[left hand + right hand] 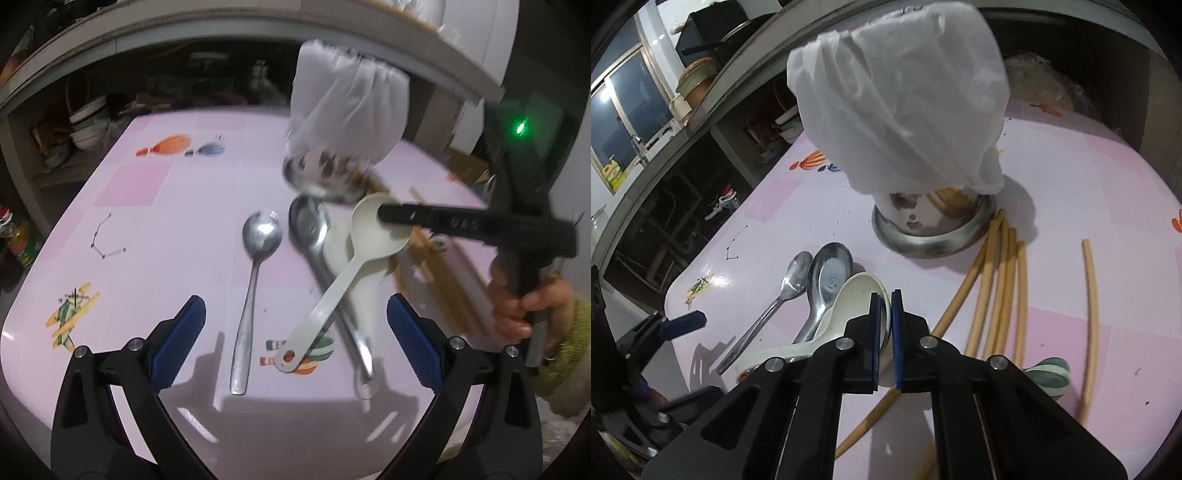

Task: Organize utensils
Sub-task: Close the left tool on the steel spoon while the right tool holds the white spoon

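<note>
Spoons lie side by side on the pink patterned tabletop point(1071, 177): a small steel spoon point(255, 266), a larger steel spoon point(310, 236) and a cream plastic ladle-spoon point(369, 236), whose bowl rim is pinched by the right gripper point(885, 325). The left gripper point(295, 343) hovers spread wide, empty. Tan chopsticks point(997, 295) lie beside the bag-covered steel holder point(931, 236).

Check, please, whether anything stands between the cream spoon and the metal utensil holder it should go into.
Yes: a white plastic bag is draped over the holder, covering its opening. Nothing else lies between spoon and holder.
</note>
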